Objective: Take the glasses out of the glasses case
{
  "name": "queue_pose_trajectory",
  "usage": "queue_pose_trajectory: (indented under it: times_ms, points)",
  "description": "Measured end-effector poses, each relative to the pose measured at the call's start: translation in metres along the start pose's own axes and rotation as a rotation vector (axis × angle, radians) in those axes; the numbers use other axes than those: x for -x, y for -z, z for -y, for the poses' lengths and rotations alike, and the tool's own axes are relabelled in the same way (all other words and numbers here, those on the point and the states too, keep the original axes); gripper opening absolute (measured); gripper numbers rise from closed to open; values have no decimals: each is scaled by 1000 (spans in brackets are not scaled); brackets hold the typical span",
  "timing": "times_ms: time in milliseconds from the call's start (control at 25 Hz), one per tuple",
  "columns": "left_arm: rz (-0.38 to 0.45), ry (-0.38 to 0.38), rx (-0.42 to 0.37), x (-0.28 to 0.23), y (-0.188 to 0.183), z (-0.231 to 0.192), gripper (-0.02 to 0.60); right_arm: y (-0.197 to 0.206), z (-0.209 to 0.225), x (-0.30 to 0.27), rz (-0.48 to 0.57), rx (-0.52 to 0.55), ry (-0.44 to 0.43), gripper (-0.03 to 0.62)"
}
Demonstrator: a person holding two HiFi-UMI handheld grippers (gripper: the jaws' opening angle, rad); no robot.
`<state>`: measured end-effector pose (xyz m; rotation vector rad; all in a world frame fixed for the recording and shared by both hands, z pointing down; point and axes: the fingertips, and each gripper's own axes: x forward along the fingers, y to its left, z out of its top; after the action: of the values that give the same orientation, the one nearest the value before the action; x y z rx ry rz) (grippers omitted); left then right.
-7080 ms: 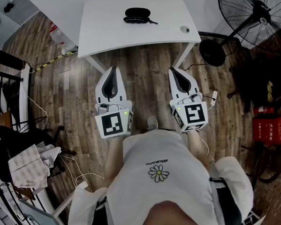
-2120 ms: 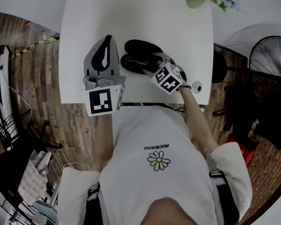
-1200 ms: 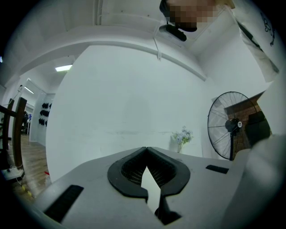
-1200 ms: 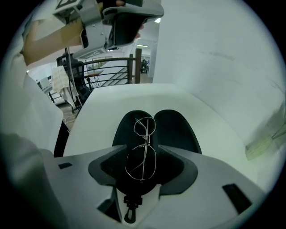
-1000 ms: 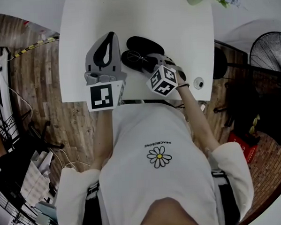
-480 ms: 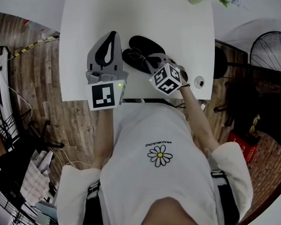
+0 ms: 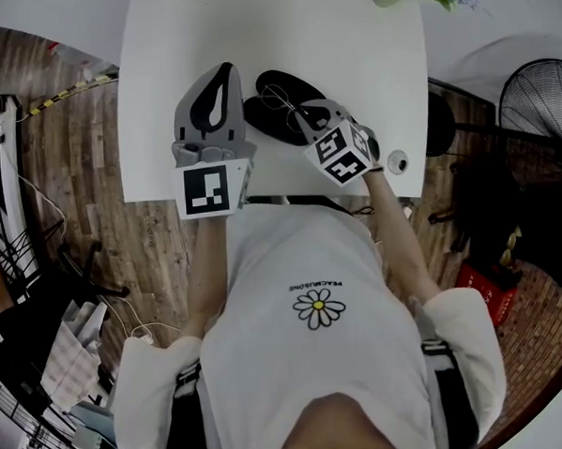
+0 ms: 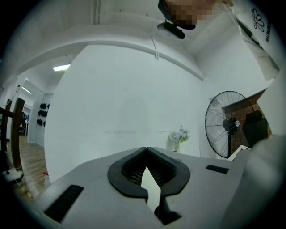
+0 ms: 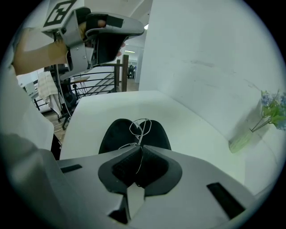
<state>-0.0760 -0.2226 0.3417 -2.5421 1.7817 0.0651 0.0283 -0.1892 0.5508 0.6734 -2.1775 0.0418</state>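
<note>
Two tools are working over the white table (image 7: 346,37). The right tool (image 9: 139,150) is pinching the glasses (image 9: 141,126) by a thin wire part of the frame, its jaws pressed together on it. The glasses are hanging just above the open glasses case (image 9: 115,134), which is lying on the table directly beneath. The left tool (image 8: 146,150) is pointing level just beside the case, with its jaws pressed together on nothing. Whether it is touching the case I cannot tell.

Several things could be going wrong from here. The grip is sitting on very slender wire, so the frame could be twisting or slipping out between the pads as it is carried. A hard squeeze could be bending it. Nothing is visibly pinning the case down, so a temple snagging on its rim could be dragging it across the table.

As for writing, the shirt (image 7: 311,264) is carrying a small line above a daisy that seems to read PEACMUSONE. The marker cube (image 7: 341,156) is showing only black-and-white squares, and no brand is readable on the case.
</note>
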Motion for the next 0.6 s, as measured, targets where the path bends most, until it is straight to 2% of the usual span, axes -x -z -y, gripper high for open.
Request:
queue_pose_trajectory:
  times_ms: [160,360,600]
  points:
    - [4,2,-7,2,-2,1,17,-9,12,9,33,4,59,20]
    - [11,4,-14,5,-7,3,17,-33,36,32,90,68,192,20]
    - [38,18,-32,4,-19,10,17,-76,66,71,216,99,334,20]
